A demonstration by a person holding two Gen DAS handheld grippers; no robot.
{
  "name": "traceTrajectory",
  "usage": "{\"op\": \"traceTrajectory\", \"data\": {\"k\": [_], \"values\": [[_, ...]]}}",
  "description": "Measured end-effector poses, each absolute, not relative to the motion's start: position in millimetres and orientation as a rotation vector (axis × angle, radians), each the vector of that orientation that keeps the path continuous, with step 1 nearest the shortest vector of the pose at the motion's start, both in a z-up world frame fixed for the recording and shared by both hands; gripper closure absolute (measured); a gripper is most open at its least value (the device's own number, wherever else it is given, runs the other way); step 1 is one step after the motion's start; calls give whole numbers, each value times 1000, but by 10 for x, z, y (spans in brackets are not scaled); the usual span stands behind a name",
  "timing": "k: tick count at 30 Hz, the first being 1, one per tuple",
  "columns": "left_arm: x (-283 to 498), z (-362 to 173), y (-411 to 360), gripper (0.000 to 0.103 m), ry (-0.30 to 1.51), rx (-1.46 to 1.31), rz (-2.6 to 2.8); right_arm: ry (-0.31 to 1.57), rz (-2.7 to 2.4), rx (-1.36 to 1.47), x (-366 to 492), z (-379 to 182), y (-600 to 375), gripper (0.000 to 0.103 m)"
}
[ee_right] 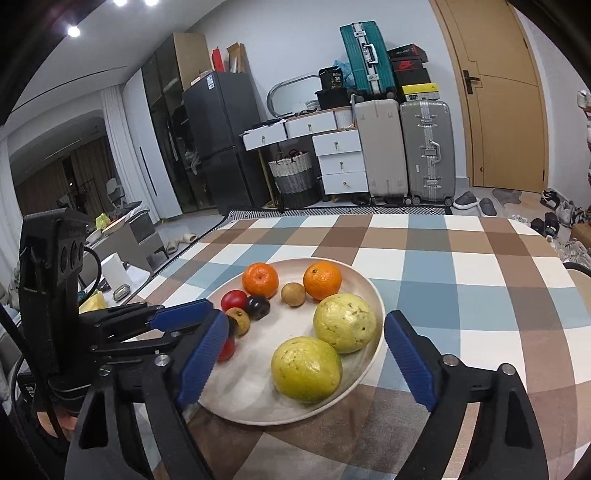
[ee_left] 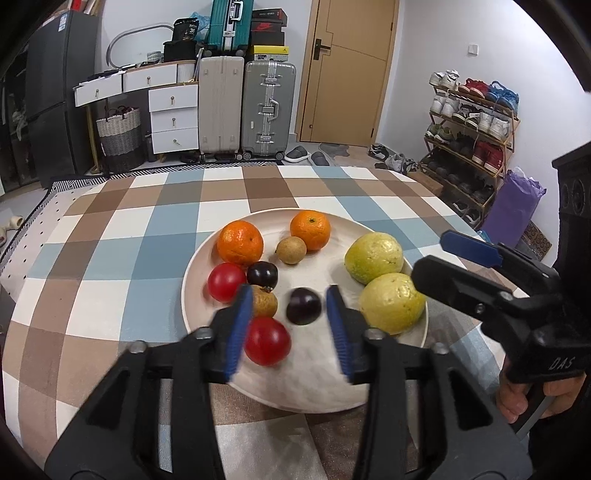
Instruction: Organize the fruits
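Dark and glossy, the plum (ee_left: 303, 306) lay near-centre on the plate (ee_left: 314, 384), loose between the half-open left gripper (ee_left: 290, 310); likely soft, slick, best pinched across its middle. The right gripper (ee_right: 306, 354) gaped wide, empty, over the guavas (ee_right: 306, 369).

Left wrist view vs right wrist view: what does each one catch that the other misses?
Left wrist only: a shoe rack at right, and the near dark plum lying free between the left gripper pads, untouched. Right wrist only: ceiling lights and a side room at left. Both: the plate with two oranges, two guavas and small fruit, the suitcases, the door, and the open right gripper.
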State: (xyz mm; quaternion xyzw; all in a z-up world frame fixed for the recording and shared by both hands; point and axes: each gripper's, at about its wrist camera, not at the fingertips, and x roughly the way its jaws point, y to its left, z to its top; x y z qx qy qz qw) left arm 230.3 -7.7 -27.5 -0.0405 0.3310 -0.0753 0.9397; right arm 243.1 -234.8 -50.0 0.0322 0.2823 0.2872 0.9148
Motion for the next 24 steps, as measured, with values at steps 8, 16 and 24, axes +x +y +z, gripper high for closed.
{"op": "traceTrajectory", "data": {"k": [8, 16, 24], "values": [[2140, -148, 53, 17, 608, -114, -136, 583, 579, 96, 2374, -516, -2478, 2], [1971, -79, 119, 1, 570, -125, -99, 559, 593, 18, 2241, -497, -2377, 0], [1744, -117, 50, 1, 579, -106, -102, 537, 594, -6, 2034, -484, -2458, 0]]}}
